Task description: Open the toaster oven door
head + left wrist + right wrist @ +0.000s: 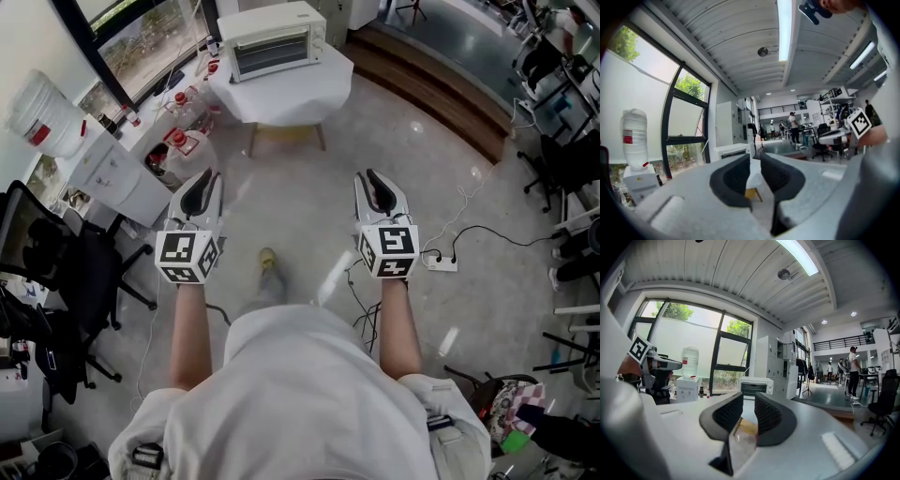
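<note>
Seen from the head, left to right. At the far left, an inverted water jug [39,120] stands by the window, and a black office chair [66,272] is below it in the frame. The left gripper [208,178] is held out level over the bare floor [300,197]. Its own view shows the two dark pads standing a narrow gap apart with nothing between them; through the gap only the distant table [281,98] can be seen. The toaster oven [274,39] sits at top centre on this small table, which is draped in white cloth. The oven lies ahead of both grippers and well apart from them, roughly midway between their lines. Its glass door [270,58] faces the person and is closed. Below it, between the two forearms, one shoe [268,258] of the person is on the floor. The right gripper [368,178] is level with the left one and beside it, with its marker cube facing upward. In its own view the ribbed pads are likewise parted and hold nothing, and the oven appears just above the gap. To its right, a white power strip [439,263] with black cables lies on the floor. A wooden step [441,89] runs diagonally across the upper right.
</note>
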`<state>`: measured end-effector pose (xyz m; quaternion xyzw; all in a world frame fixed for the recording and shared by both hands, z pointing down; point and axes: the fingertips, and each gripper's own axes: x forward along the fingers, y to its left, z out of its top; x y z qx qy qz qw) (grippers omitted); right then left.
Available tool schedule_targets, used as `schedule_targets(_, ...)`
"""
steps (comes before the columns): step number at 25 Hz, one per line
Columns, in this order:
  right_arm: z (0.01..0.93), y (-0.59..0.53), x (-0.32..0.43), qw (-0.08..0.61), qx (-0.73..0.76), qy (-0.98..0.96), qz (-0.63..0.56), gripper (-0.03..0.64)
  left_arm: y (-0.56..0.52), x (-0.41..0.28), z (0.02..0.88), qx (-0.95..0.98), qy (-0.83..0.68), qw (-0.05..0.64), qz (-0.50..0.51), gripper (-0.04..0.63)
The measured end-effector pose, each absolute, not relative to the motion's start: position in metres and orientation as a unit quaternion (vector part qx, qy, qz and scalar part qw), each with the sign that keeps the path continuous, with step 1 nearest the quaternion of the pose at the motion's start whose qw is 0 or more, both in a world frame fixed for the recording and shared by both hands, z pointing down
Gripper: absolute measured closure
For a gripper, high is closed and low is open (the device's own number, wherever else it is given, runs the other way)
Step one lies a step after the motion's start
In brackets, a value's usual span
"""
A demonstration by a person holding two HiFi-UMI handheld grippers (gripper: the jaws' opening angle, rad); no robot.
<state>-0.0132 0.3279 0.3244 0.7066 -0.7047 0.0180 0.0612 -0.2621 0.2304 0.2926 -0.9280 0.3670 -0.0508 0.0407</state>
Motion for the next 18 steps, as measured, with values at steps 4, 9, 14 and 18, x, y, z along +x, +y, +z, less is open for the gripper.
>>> schedule_targets(4, 0.322, 0.3, -0.005, 0.062, 0.711, -0.701, 0.017, 0.555, 0.199, -0.255, 0.296, -0.929, 0.364, 0.033, -0.05, 0.529)
schedule_targets(9, 0.32, 0.256, 0.005, 0.068, 0.714, -0.696, 0.02, 0.555, 0.151, -0.243, 0.296, -0.932, 0.358, 0.027, -0.047, 0.529)
schedule_targets(14, 0.315, 0.194, 0.011, 0.07, 0.717, -0.693, 0.018, 0.555, 0.088, -0.233, 0.298, -0.934, 0.354, 0.018, -0.046, 0.529)
schedule_targets(18, 0.311, 0.141, 0.019, 0.073, 0.717, -0.693, 0.019, 0.555, 0.037, -0.223, 0.296, -0.936, 0.348, 0.018, -0.049, 0.529)
